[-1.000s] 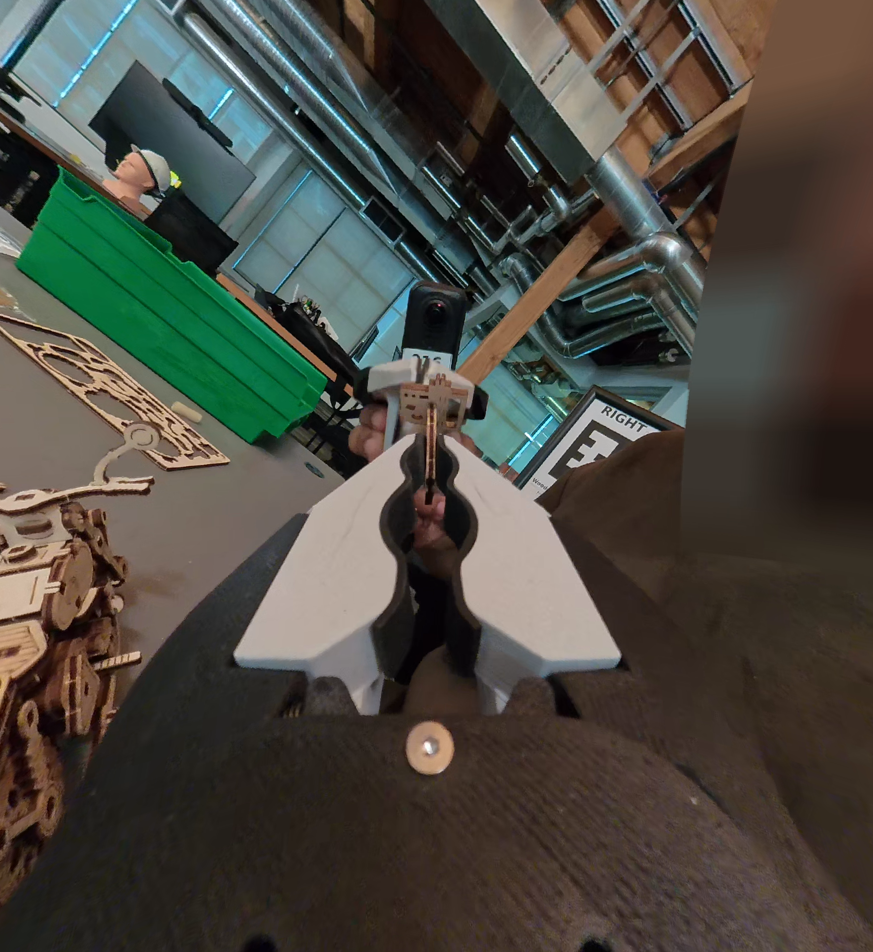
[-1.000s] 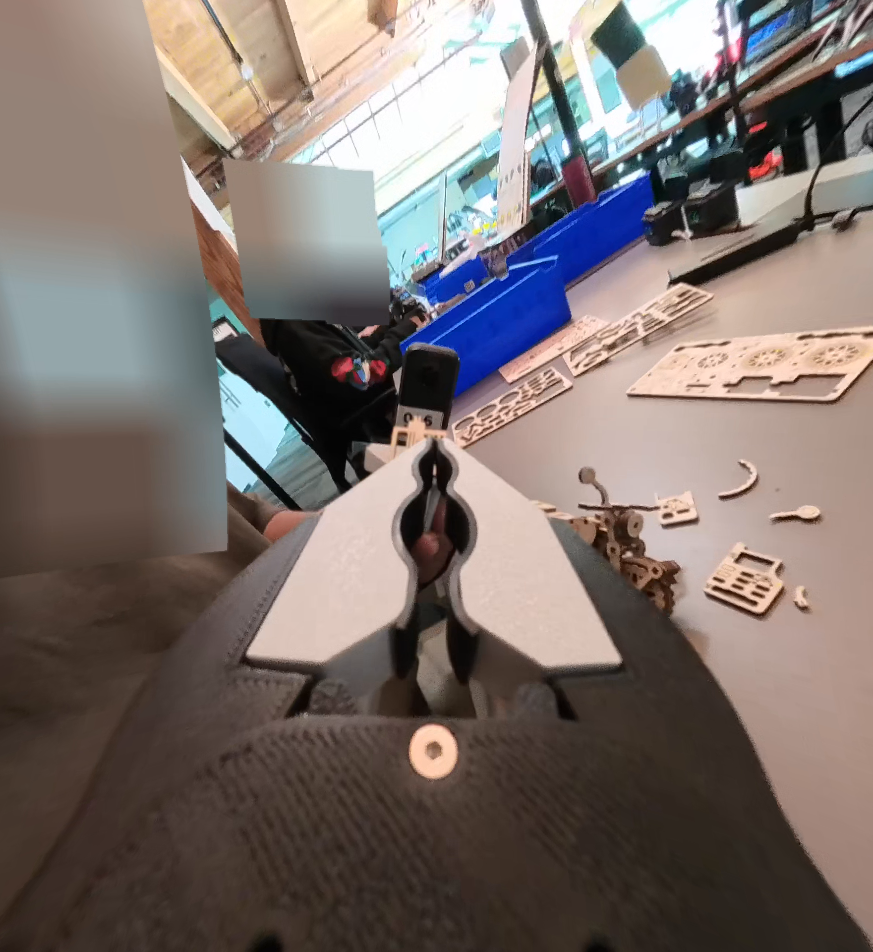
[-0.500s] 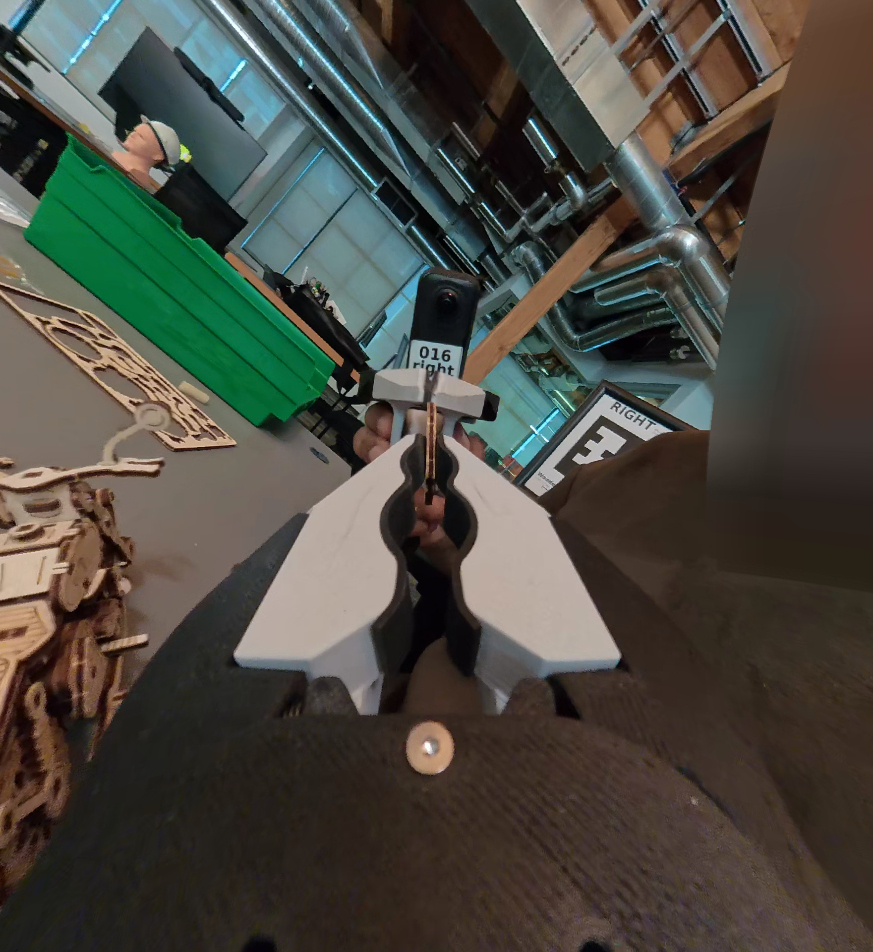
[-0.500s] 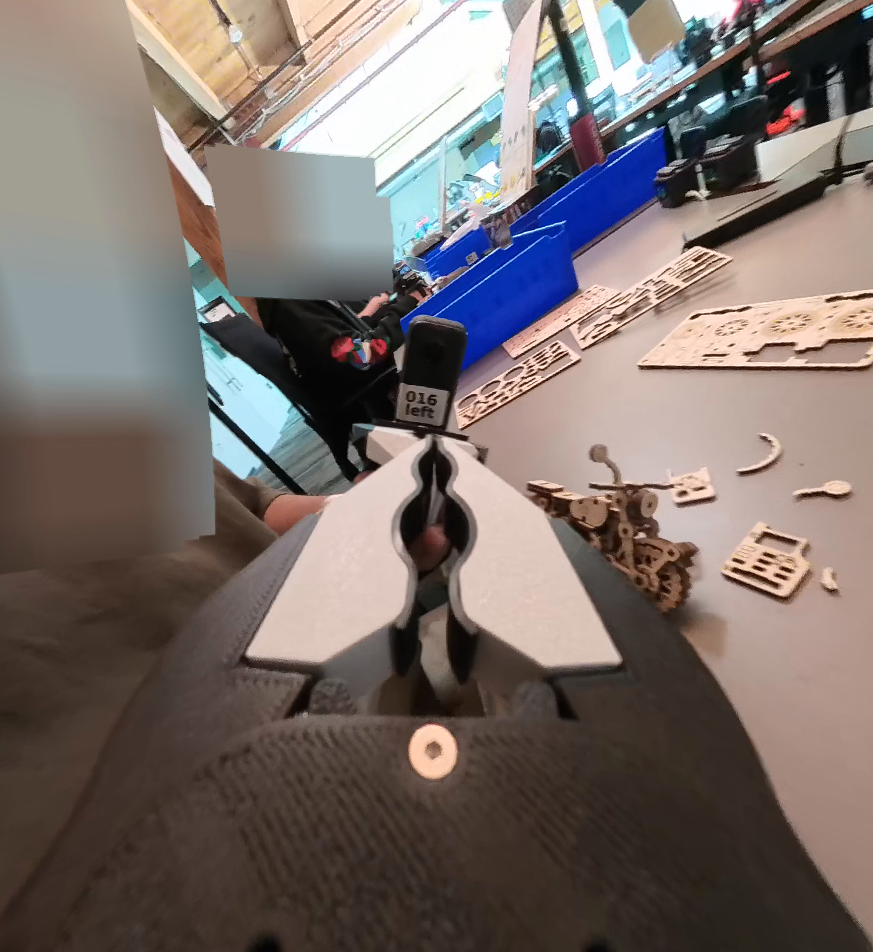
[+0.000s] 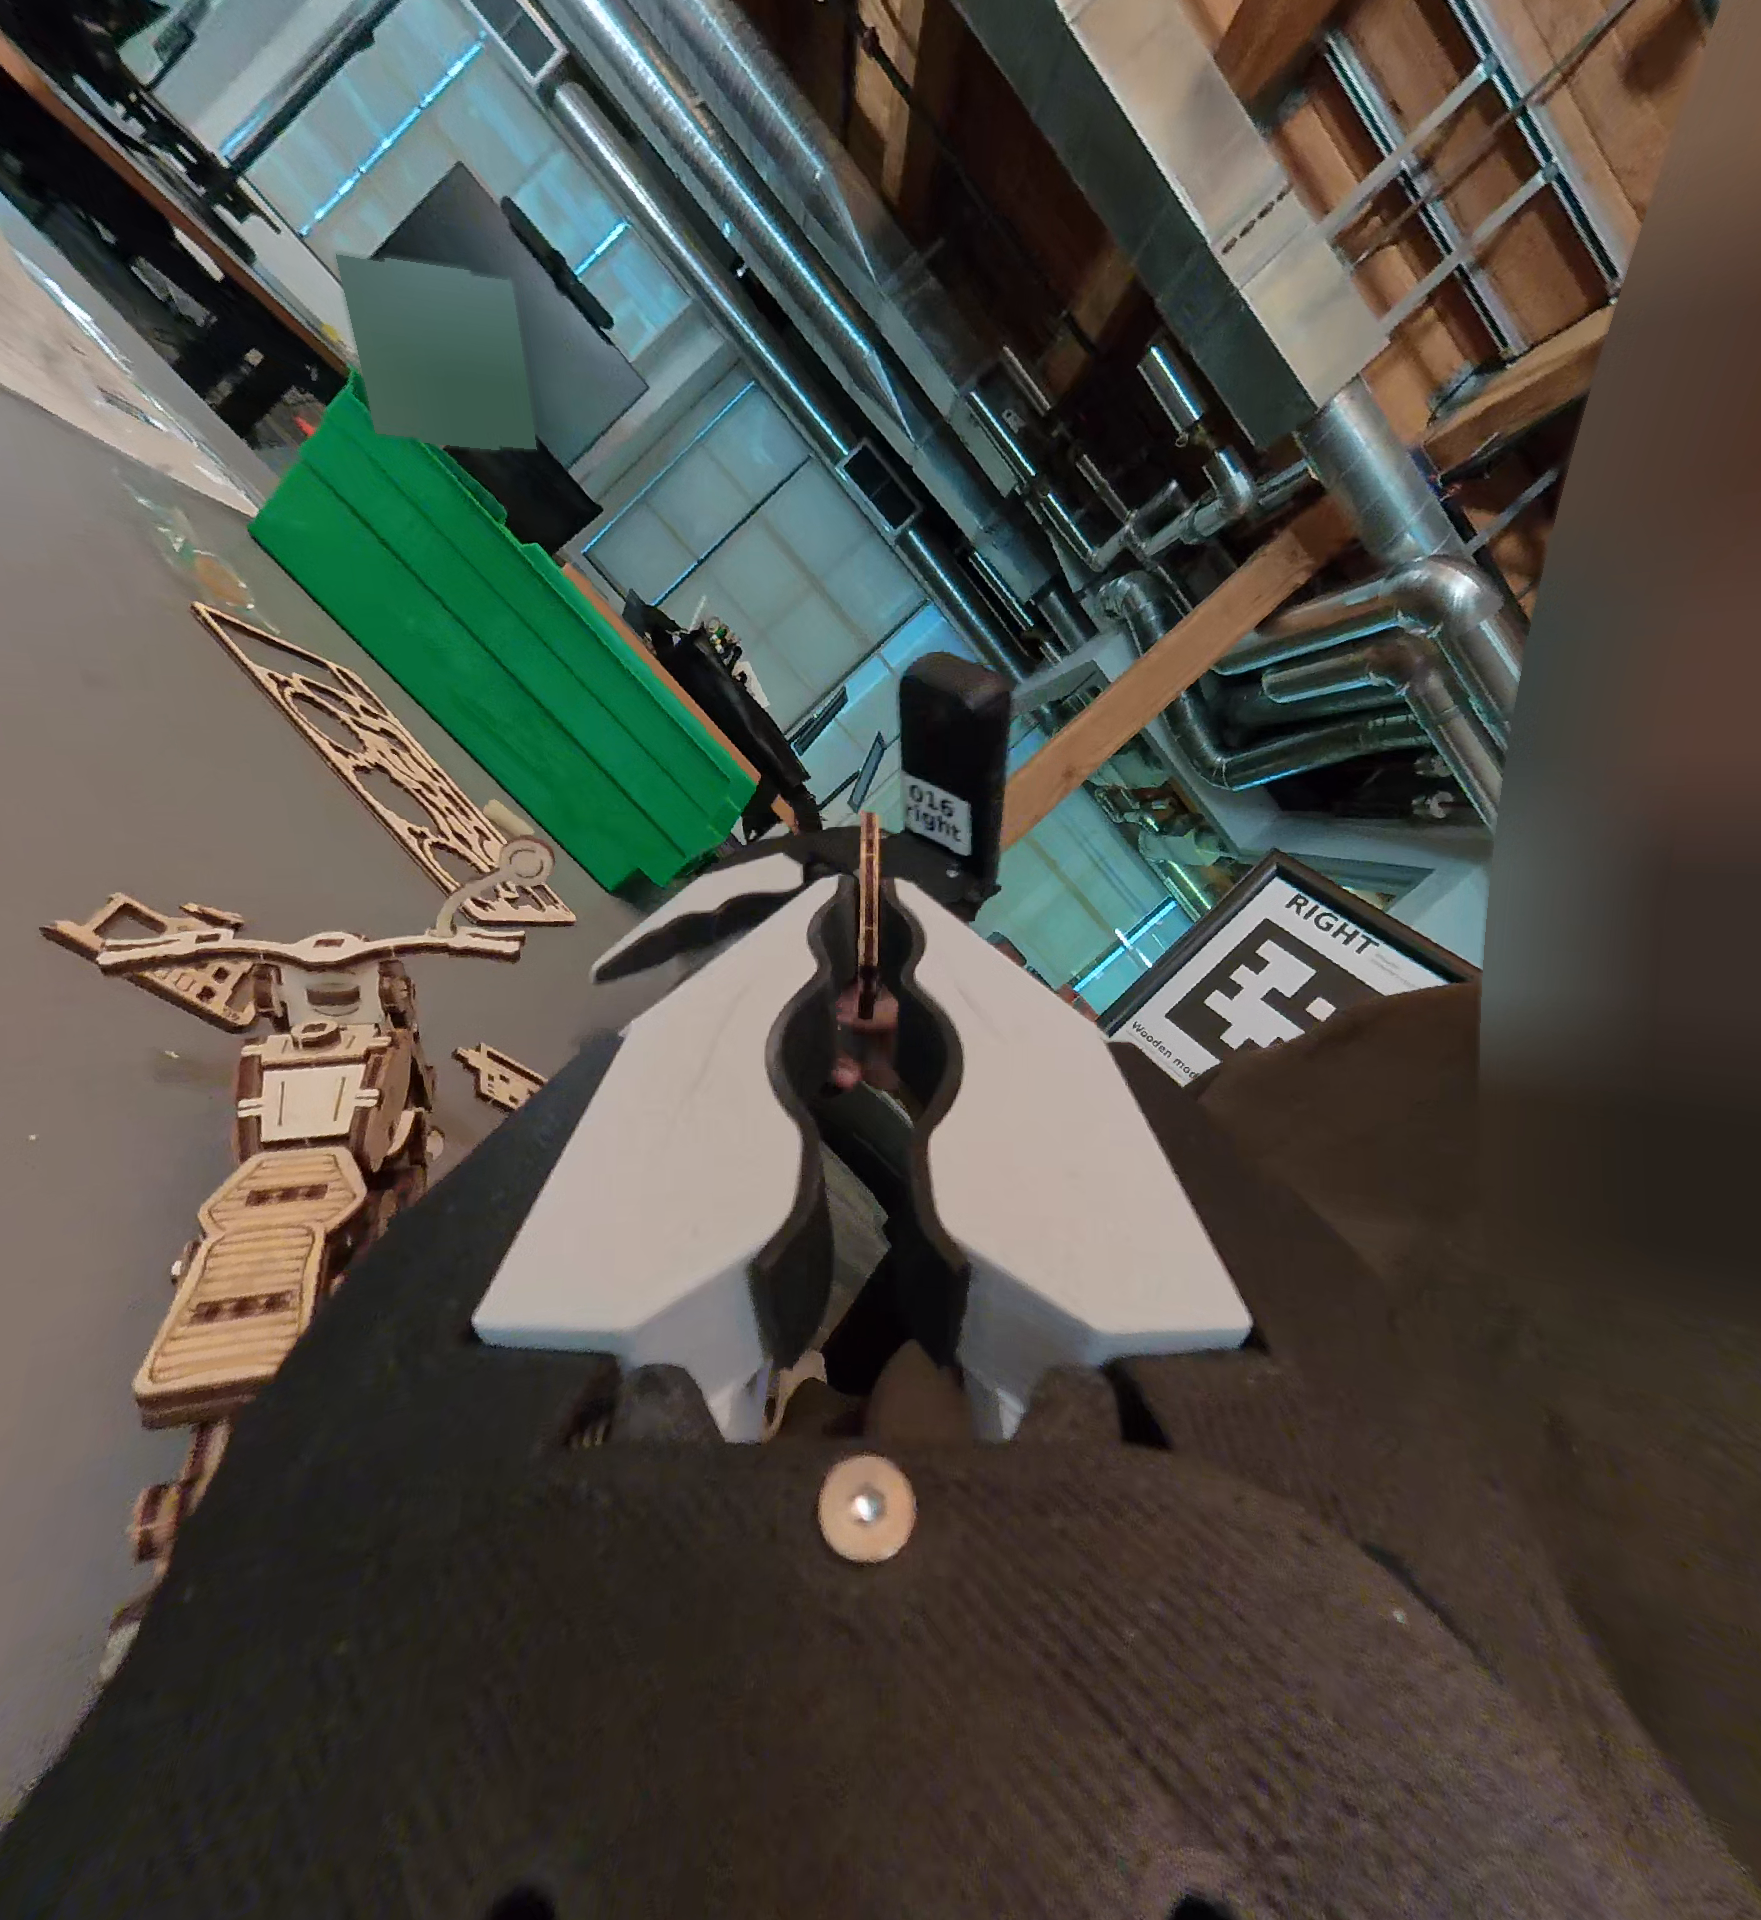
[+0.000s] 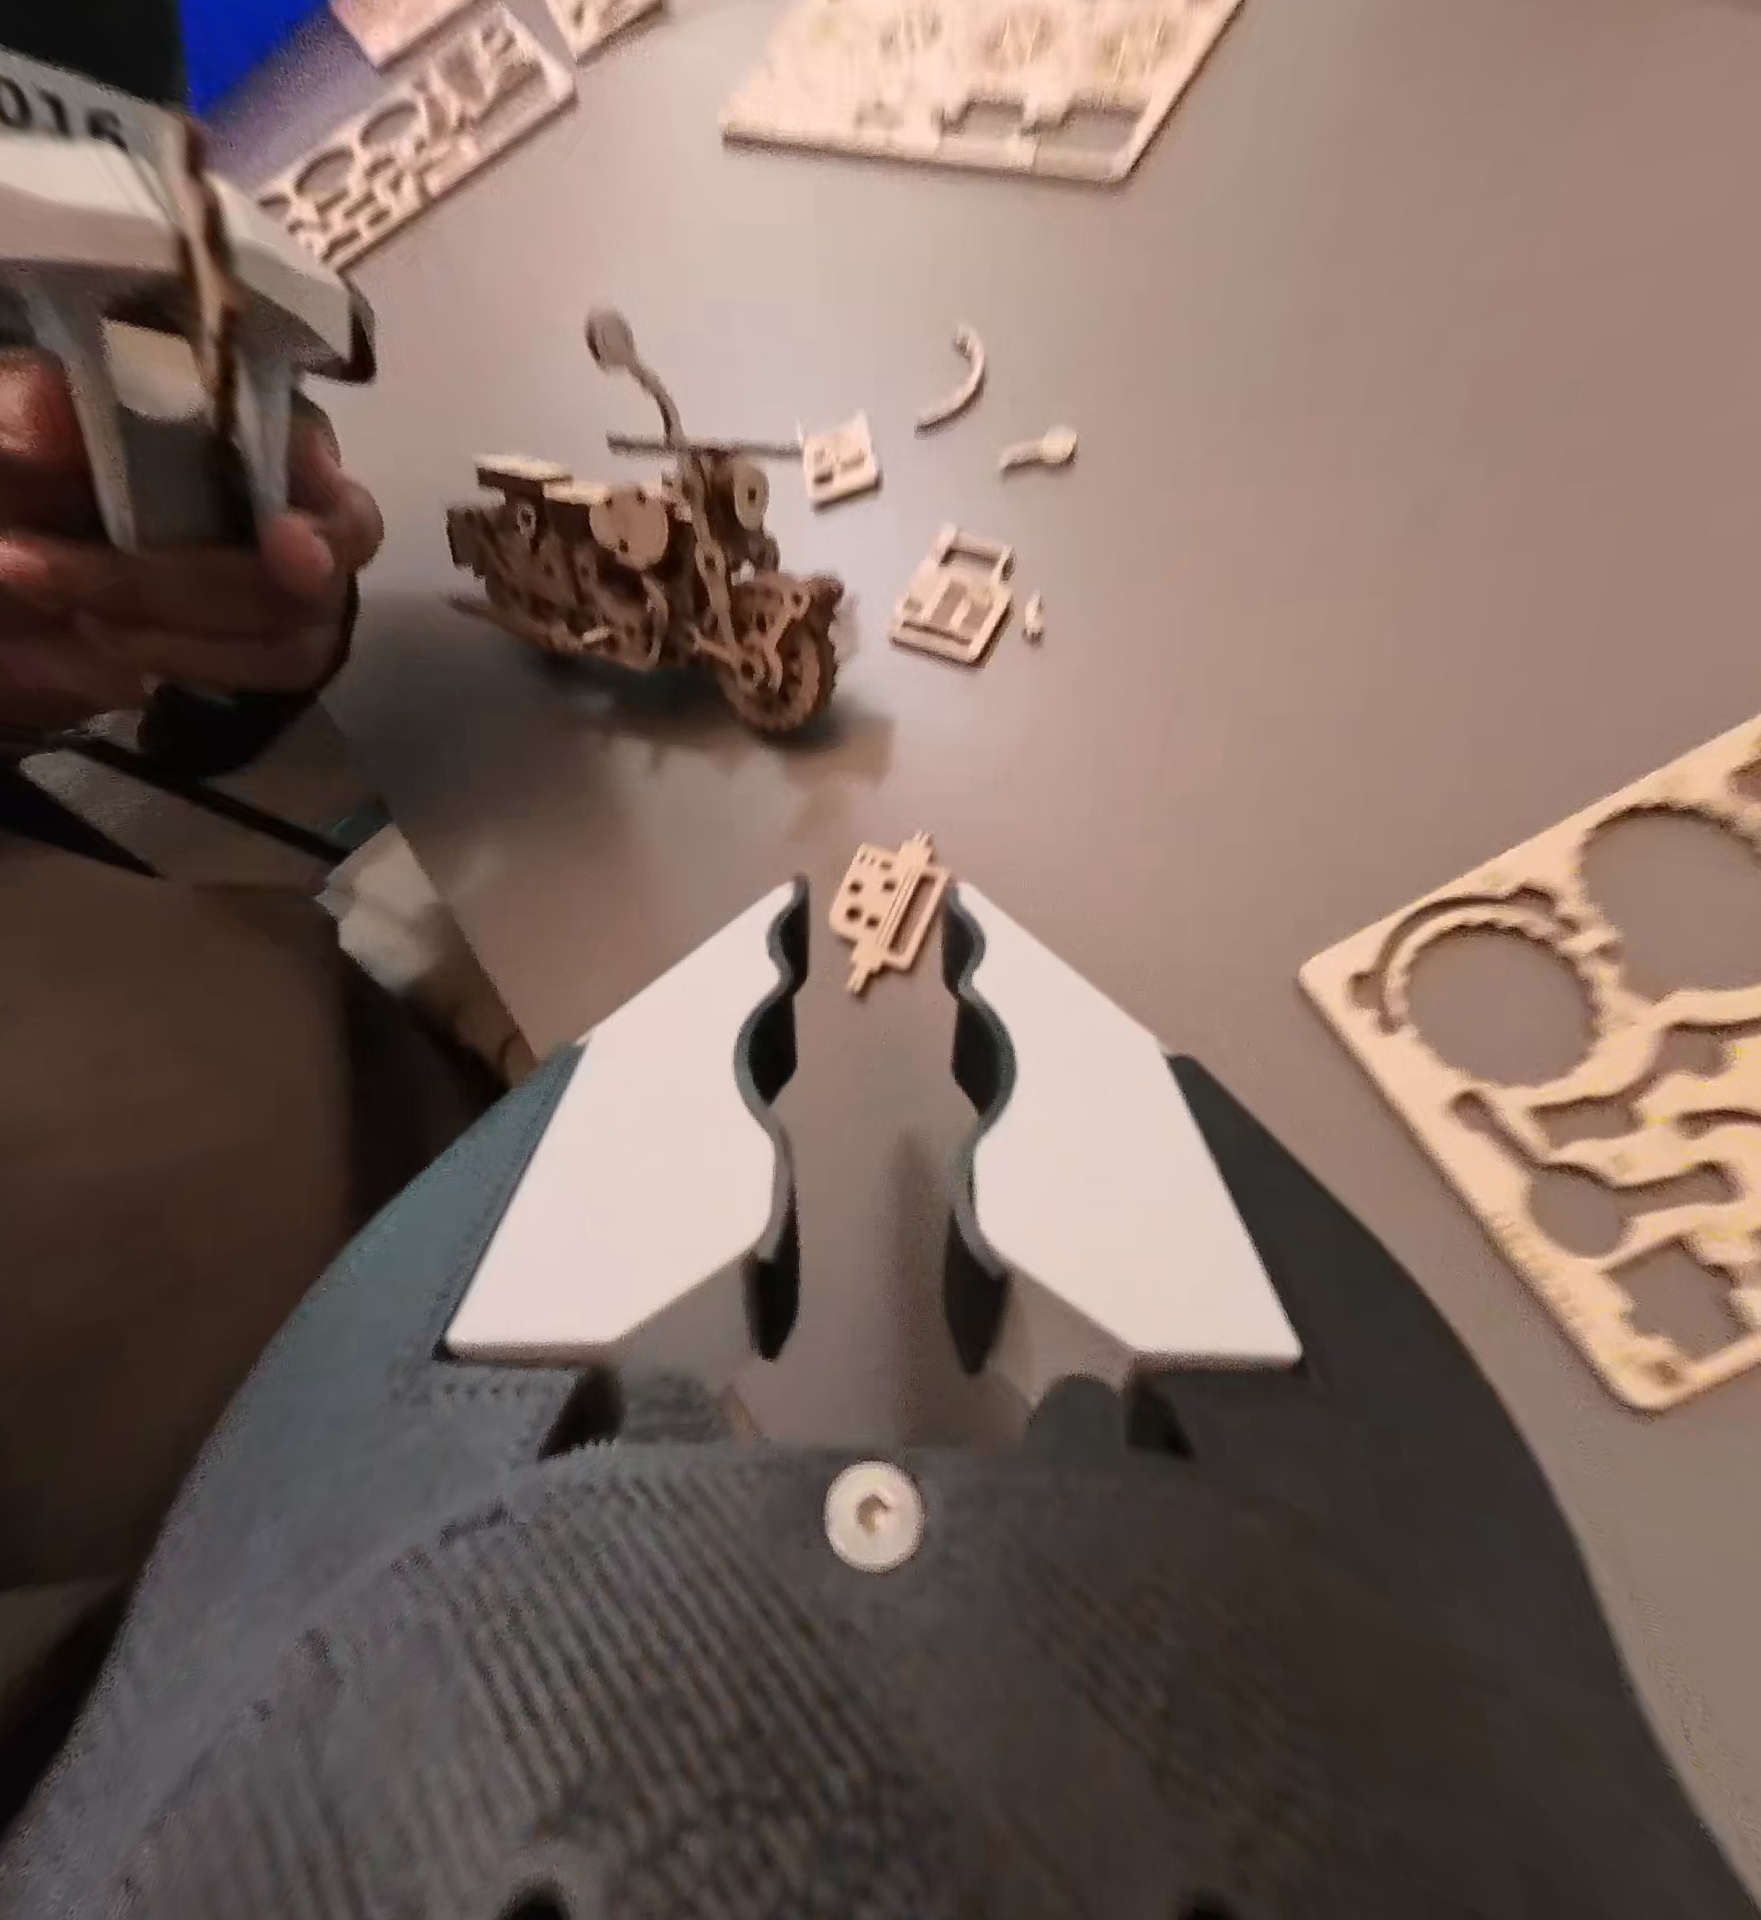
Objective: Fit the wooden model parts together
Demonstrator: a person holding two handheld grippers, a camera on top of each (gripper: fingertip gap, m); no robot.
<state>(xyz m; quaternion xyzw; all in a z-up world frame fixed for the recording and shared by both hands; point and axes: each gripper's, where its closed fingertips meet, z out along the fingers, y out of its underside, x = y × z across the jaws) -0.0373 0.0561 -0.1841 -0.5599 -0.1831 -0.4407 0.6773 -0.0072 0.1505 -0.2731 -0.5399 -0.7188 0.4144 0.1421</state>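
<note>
Now lying loose on the grey table (image 6: 1375, 520), small slotted wooden piece (image 6: 888, 906) just off right gripper (image 6: 876, 914), jaws newly wide and empty; thin wooden plate (image 5: 868, 914) still clamped edge-on in left gripper (image 5: 868, 904), apparently unjoined, motorcycle model (image 6: 647, 582) beyond.

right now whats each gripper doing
left gripper: shut on a thin flat wooden piece.
right gripper: open, empty, above a small pale slotted wooden part on the grey table.

The right tongs (image 6: 874, 914) are gaping over a small wooden part (image 6: 888, 914) lying on the grey counter (image 6: 1375, 520).
</note>
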